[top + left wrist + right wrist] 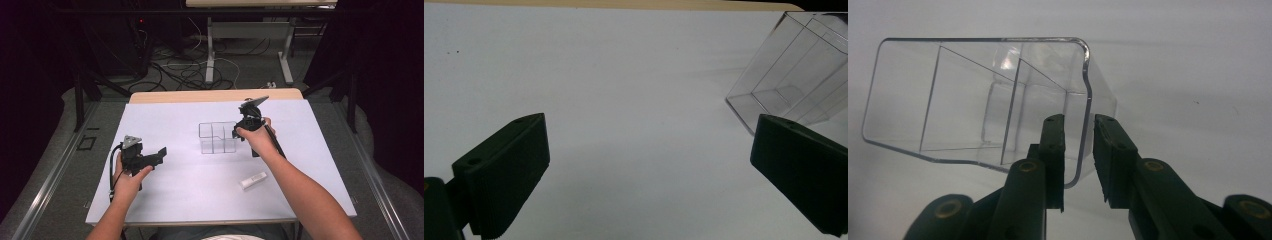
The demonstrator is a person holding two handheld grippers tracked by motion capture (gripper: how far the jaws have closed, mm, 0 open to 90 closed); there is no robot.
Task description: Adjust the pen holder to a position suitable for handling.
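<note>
One clear plastic organiser box with inner dividers [217, 137] stands upright near the middle of the white-covered worktop [165, 195], and it is the thing I am working on. From the right gripper view, I see the box's curved wall [1087, 100] running between the two black jaws of my right hand-held gripper [1079, 150]: one jaw sits inside the box, the other outside. A narrow gap shows on each side of the wall, so the pads are not pressing on it; the grip is released, with the jaws only slightly parted. In the high view, my right hand-held gripper [239, 131] sits at the box's right side, tilted down toward it.

My left hand-held gripper [161, 152] hangs over the worktop well apart from the box, to its left, jaws spread wide with nothing between them. In the left gripper view, the box [794, 80] shows at the upper right, beyond the jaw there.

A small white rectangular block [253, 180] lies flat on the worktop, nearer to me than the box.
</note>
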